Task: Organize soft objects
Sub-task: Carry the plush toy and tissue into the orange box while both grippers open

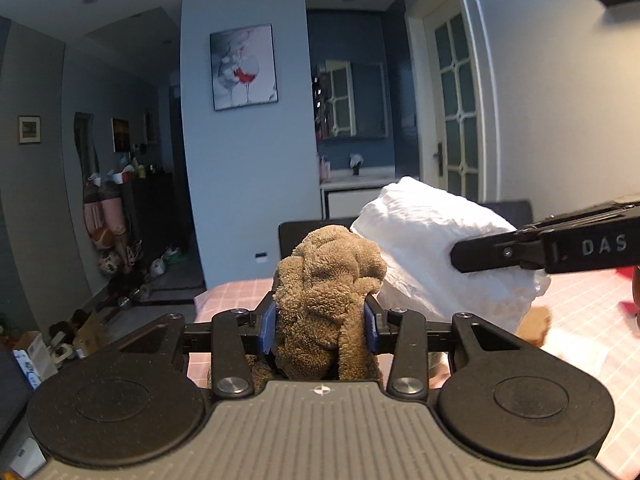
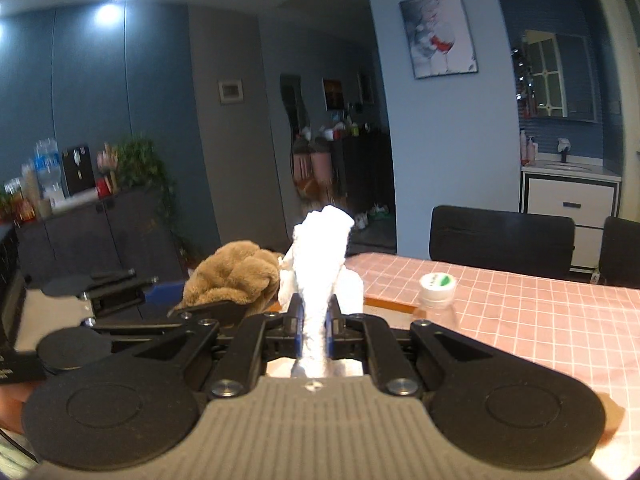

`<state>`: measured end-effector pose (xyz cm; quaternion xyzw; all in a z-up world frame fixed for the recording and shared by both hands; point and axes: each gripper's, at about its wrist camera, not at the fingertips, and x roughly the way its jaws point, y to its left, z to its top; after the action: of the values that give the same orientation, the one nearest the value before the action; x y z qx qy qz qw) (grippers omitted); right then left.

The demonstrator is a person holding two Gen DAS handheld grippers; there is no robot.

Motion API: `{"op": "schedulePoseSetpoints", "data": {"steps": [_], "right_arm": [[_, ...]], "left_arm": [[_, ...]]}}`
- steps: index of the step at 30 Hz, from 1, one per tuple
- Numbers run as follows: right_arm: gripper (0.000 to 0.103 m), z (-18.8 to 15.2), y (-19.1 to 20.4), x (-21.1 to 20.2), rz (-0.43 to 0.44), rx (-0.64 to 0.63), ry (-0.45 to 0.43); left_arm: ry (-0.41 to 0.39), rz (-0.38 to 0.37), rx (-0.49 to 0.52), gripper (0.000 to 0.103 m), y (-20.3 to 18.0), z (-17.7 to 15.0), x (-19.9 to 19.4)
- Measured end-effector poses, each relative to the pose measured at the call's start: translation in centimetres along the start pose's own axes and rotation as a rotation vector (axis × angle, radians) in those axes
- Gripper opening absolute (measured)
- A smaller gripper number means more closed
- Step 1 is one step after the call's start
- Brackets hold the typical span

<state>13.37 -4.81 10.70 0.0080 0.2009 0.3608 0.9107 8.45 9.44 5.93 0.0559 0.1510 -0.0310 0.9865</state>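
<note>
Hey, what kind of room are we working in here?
Likely a home dining area: a pink checked tablecloth, black dining chairs, a framed wine-glass picture, and a white washbasin cabinet beyond.

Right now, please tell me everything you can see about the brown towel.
The brown towel looks like thick, fuzzy terry cloth, bunched into a rounded lump with folds. The left claw is shut on its middle, its blue pads pressing both sides, holding it above the pink checked tablecloth. Its right side lies close to the white cloth; contact is unclear.

Brown towel point(image 2: 234, 274) left of white cloth point(image 2: 320, 264), apparently above the table point(image 2: 520, 312).
</note>
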Motion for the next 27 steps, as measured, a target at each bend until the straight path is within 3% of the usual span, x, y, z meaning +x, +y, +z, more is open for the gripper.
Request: {"op": "schedulePoseSetpoints", "data": {"steps": [8,15,19,22,27], "right_arm": [[0.008,-0.3,1.3,9.4,-0.066,-0.17,0.154],[0.008,-0.9,0.2,16.1,-0.094,-0.193,0.314],[0.008,-1.1,-0.5,18.8,-0.154,-0.212,0.347],[0.008,-1.2,-1.5,20.1,-0.157,-0.178,0.384],[0.008,-2.0,-1.7,21.5,-0.142,-0.242,0.456]], "left_arm": [[0.138,0.029,0.09,0.047,2.4,-1.8,5.0],[0.276,-0.006,0.08,0.047,3.6,-3.1,9.1],[0.347,0.005,0.144,0.047,2.9,-3.4,10.4],[0.379,-0.008,0.168,0.047,2.7,-3.7,11.2],[0.383,-0.035,0.286,0.047,2.0,-4.9,11.3]]}}
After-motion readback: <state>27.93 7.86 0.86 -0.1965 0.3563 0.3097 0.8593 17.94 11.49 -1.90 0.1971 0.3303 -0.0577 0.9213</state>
